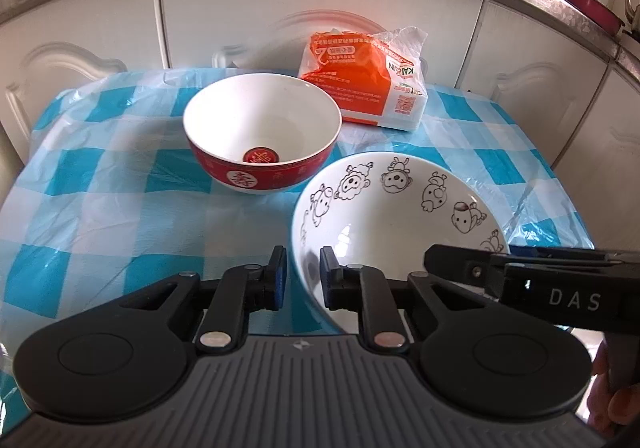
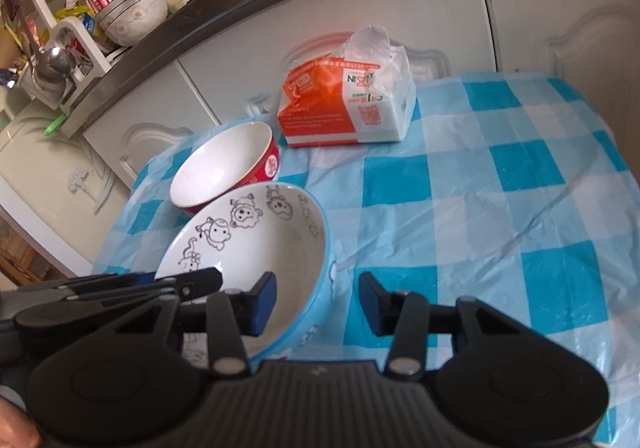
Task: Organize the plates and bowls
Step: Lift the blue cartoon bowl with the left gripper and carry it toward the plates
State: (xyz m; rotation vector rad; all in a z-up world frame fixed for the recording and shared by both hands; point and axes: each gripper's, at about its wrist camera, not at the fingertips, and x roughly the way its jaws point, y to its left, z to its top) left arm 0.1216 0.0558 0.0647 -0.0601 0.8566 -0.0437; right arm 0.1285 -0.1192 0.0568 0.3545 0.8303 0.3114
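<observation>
The left gripper (image 1: 303,276) reached in low over the checked tablecloth (image 1: 120,184), its jaws drawn narrow astride the near-left rim of the cartoon bowl (image 1: 400,216), one pad outside the wall and one inside. Whether the pads actually pinched the rim could not be told. The right gripper (image 2: 316,298) came in from the other side with its jaws spread wide over the same bowl's (image 2: 256,244) right rim, the left finger inside the bowl, the right one out over the cloth, neither pressing the wall.

The cartoon bowl sat at the near edge of the table, tilted, with the red bowl (image 1: 262,132) just behind it and the orange tissue pack (image 1: 364,76) farther back against the white cabinet doors (image 1: 240,8).

The left wrist view showed the red mark in the red bowl's bottom and the other gripper's body lettered DAS at the right. Only the right wrist view showed the counter's left end: a white rack (image 2: 60,48) with cans and a stack of bowls (image 2: 136,8). It also showed the two bowls (image 2: 224,164) nearly touching
</observation>
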